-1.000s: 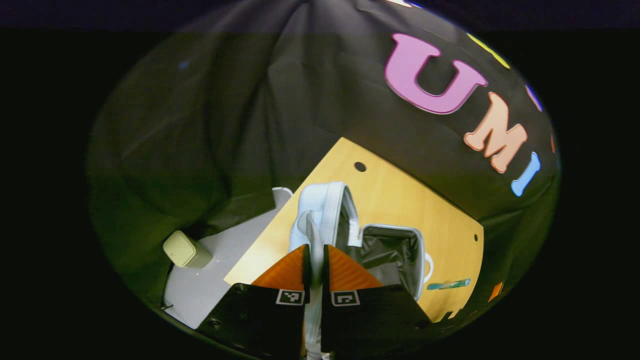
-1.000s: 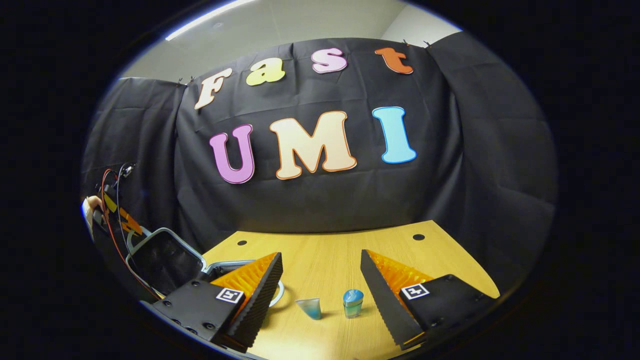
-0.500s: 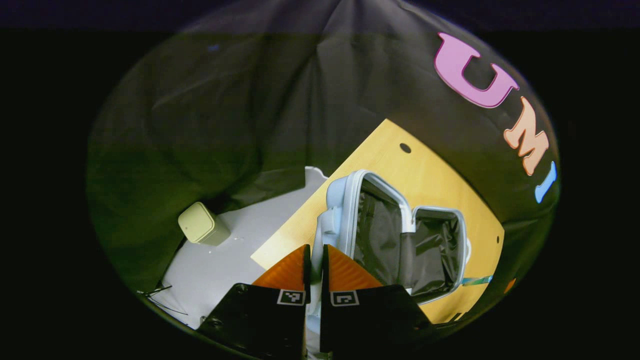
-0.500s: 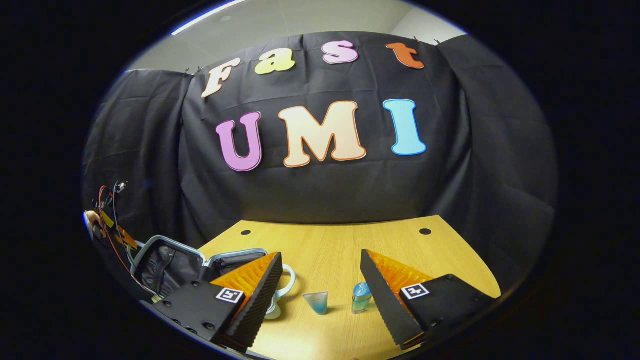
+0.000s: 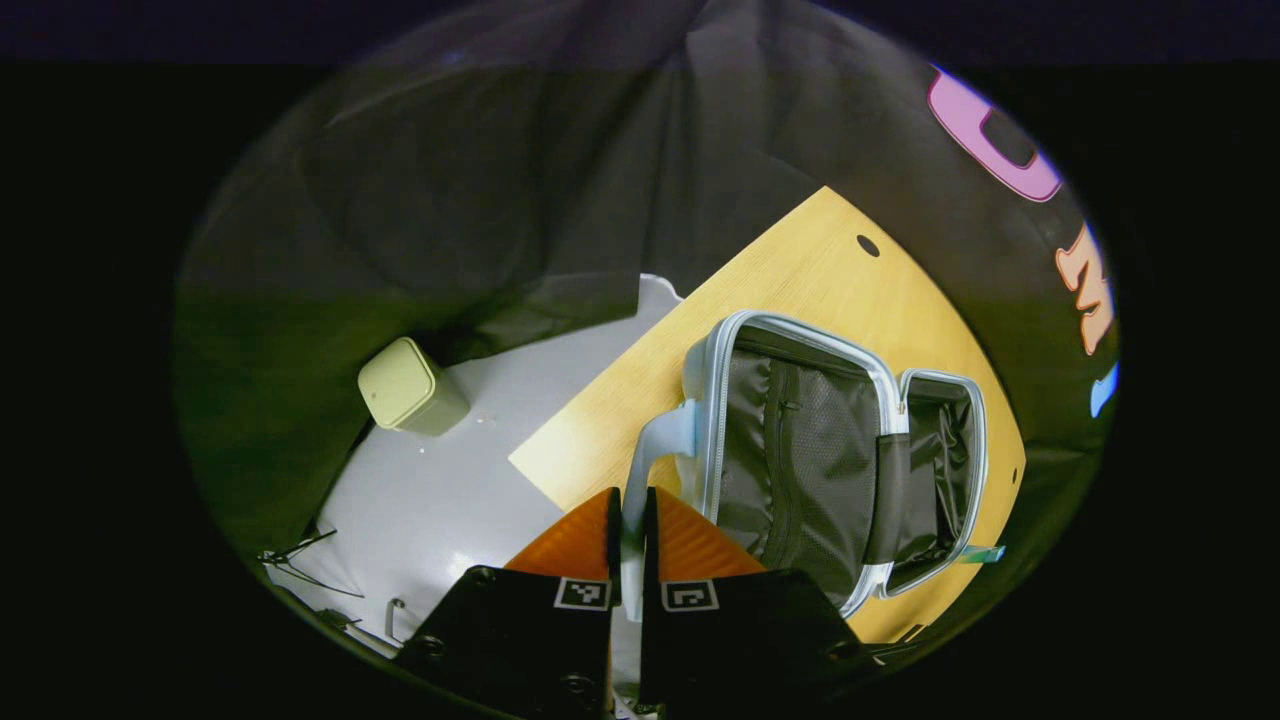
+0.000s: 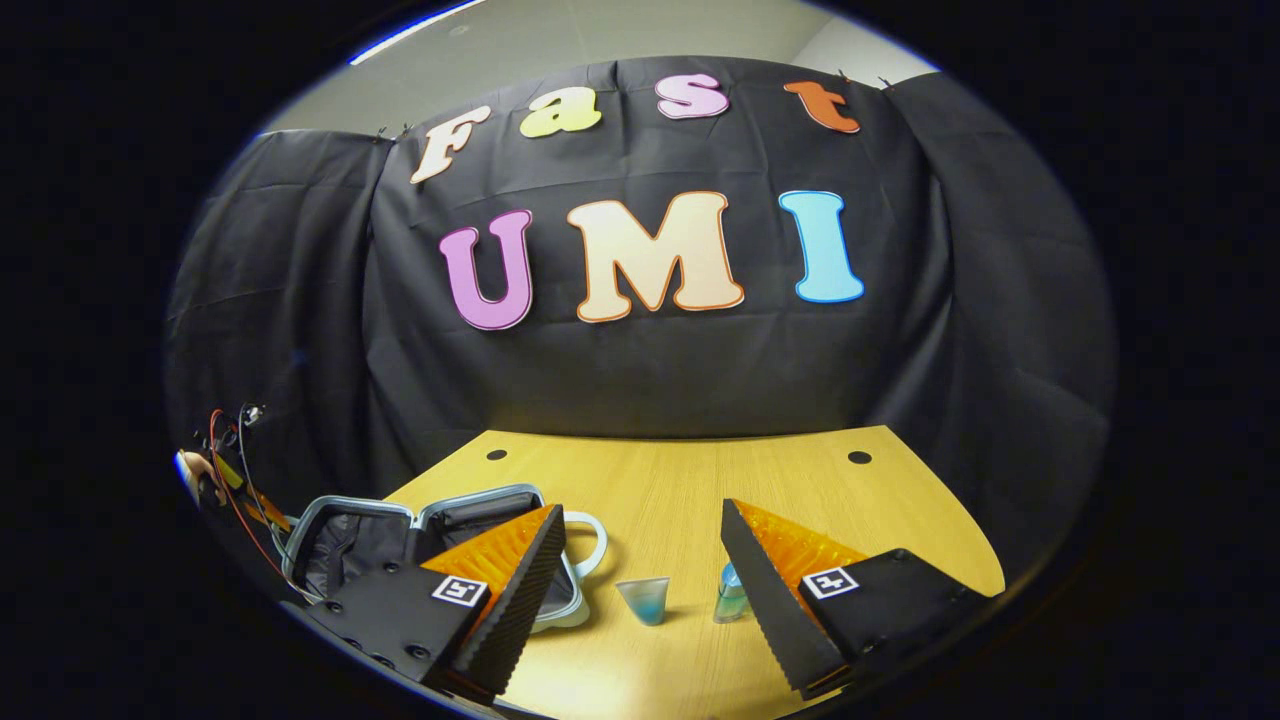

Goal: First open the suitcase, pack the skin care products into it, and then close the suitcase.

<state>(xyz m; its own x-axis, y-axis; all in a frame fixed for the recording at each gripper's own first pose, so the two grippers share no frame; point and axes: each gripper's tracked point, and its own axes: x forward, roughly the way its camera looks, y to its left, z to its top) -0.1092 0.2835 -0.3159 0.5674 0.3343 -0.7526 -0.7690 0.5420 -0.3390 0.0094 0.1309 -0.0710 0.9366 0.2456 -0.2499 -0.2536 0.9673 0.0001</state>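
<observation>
Left gripper view: we find the left gripper (image 5: pixel 630 520) with its two fingers drawn together on a pale handle (image 5: pixel 650 455) of the suitcase (image 5: pixel 830 460), clamping it between them. The suitcase lies opened flat on the wooden table (image 5: pixel 780 270), near the table's edge. Both halves face up and show dark lining; the nearer half carries a zipped mesh pocket (image 5: pixel 790 450), and a dark strap joins it to the farther half. A small teal item (image 5: pixel 985 553) lies on the table just beyond the far half; we cannot tell what it is. Off the table, a pale green bin (image 5: pixel 408 385) stands on the grey floor (image 5: pixel 450 500).

Right gripper view: we find the right gripper (image 6: pixel 640 560) held above the table (image 6: pixel 680 480) with its fingers spread well apart and nothing between them. Two skin care products stand on the table ahead of it: a small blue-tinted cup (image 6: pixel 645 600) and a blue bottle (image 6: pixel 730 600), the bottle partly hidden behind the gripper's finger. The open suitcase (image 6: pixel 440 520) lies to the left of them, its white loop handle (image 6: pixel 590 540) toward the cup. At the far left edge a hand (image 6: pixel 195 470) and red wires (image 6: pixel 240 480) show
</observation>
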